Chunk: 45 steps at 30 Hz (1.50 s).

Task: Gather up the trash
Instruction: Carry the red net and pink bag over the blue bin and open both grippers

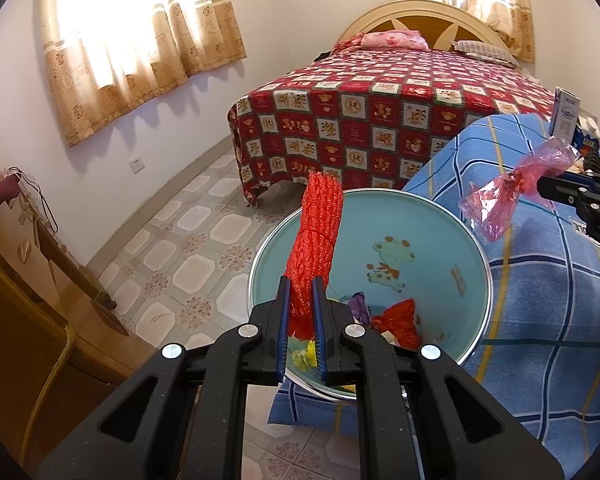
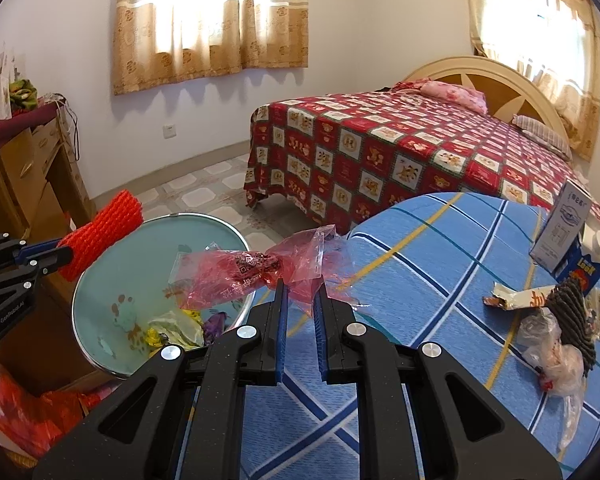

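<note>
The left gripper [image 1: 301,312] is closed on a red foam net sleeve [image 1: 314,256], holding it upright over the near rim of the light-blue bin [image 1: 476,240], which already contains scraps. To its right, the right gripper [image 2: 302,300] is clamped on a crumpled pink plastic wrapper [image 2: 256,272], held above the bin's right rim beside the blue plaid cover [image 2: 420,280]. Further wrappers [image 2: 556,344] lie far right on that cover.

I see bright orange-red netting [image 1: 318,240] over a pale turquoise bin [image 1: 432,216] printed with a cartoon giraffe. The wrapper [image 2: 256,272] is translucent pink-red. Near me, the cloth [image 2: 440,280] is blue with white, navy and yellow checks; the far bedspread [image 1: 380,120] is red with cream bear squares. The curtains [image 1: 140,40] are tan.
</note>
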### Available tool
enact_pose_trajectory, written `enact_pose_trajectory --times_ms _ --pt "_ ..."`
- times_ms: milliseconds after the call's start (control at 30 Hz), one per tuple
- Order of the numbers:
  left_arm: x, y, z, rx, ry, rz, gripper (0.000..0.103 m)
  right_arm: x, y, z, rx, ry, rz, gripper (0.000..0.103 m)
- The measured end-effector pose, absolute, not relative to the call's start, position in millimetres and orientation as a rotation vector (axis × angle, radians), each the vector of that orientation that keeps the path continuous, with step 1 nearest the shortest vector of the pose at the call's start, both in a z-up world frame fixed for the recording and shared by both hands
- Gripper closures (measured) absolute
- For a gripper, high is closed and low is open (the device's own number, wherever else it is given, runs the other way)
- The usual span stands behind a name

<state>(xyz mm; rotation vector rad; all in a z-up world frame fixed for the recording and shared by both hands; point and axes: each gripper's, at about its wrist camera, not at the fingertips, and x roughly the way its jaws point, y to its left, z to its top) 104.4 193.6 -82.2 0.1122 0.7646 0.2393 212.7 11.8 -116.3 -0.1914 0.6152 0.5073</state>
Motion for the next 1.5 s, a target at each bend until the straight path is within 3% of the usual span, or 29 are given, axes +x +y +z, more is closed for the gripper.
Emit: enact_pose_trajectory --times_ms 1500 --pt "106 205 -90 0.076 0.782 0.245 0.090 207 42 -118 -0.247 0.625 0.562 0.087"
